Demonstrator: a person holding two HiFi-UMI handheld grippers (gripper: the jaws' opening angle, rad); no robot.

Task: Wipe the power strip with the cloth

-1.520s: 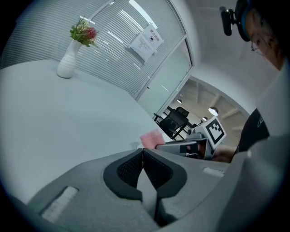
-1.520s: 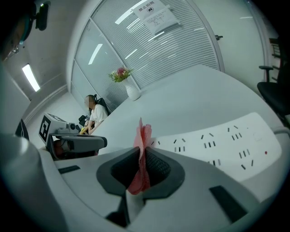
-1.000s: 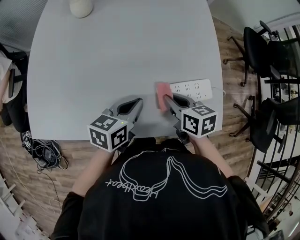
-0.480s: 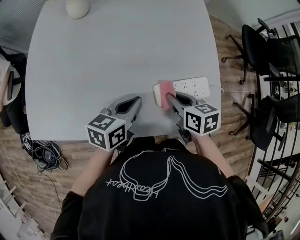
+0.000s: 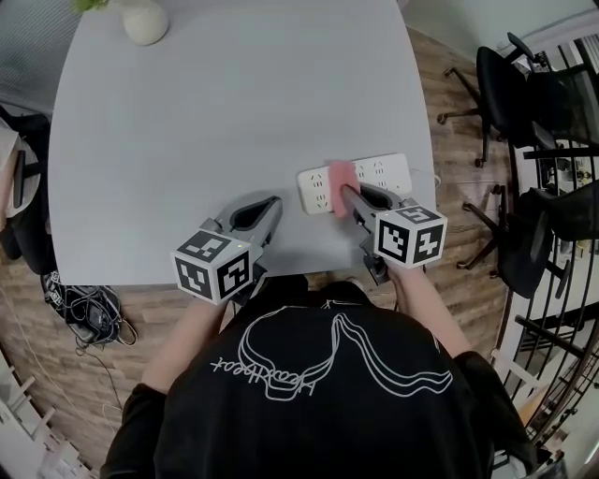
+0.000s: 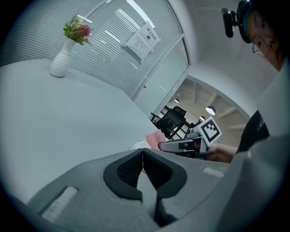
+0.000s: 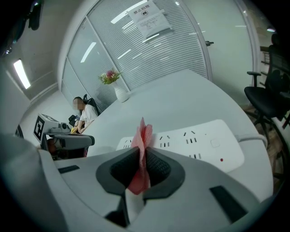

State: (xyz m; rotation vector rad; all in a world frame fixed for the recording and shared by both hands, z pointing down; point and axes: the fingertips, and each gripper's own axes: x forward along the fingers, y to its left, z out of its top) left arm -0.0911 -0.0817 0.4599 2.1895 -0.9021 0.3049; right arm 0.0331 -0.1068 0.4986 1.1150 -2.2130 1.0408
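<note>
A white power strip [image 5: 374, 174] [image 7: 204, 140] lies near the table's front right edge. A pink cloth [image 5: 340, 176] [image 7: 143, 140] rests on the strip's middle-left part, and my right gripper [image 5: 348, 194] [image 7: 141, 159] is shut on it. The strip's left end [image 5: 314, 190] shows bare beside the cloth. My left gripper [image 5: 265, 207] [image 6: 143, 158] sits low over the table left of the strip, shut with nothing between its jaws. In the left gripper view the cloth [image 6: 156, 136] and right gripper [image 6: 181, 145] show ahead.
A white vase [image 5: 142, 21] [image 6: 60, 63] with flowers stands at the table's far left. Black office chairs [image 5: 524, 103] and a railing are right of the grey table [image 5: 234, 122]. Cables [image 5: 89, 309] lie on the wooden floor at left.
My right gripper has drawn the pink cloth rightwards along the power strip, uncovering the strip's left end. The left gripper has stayed put.
</note>
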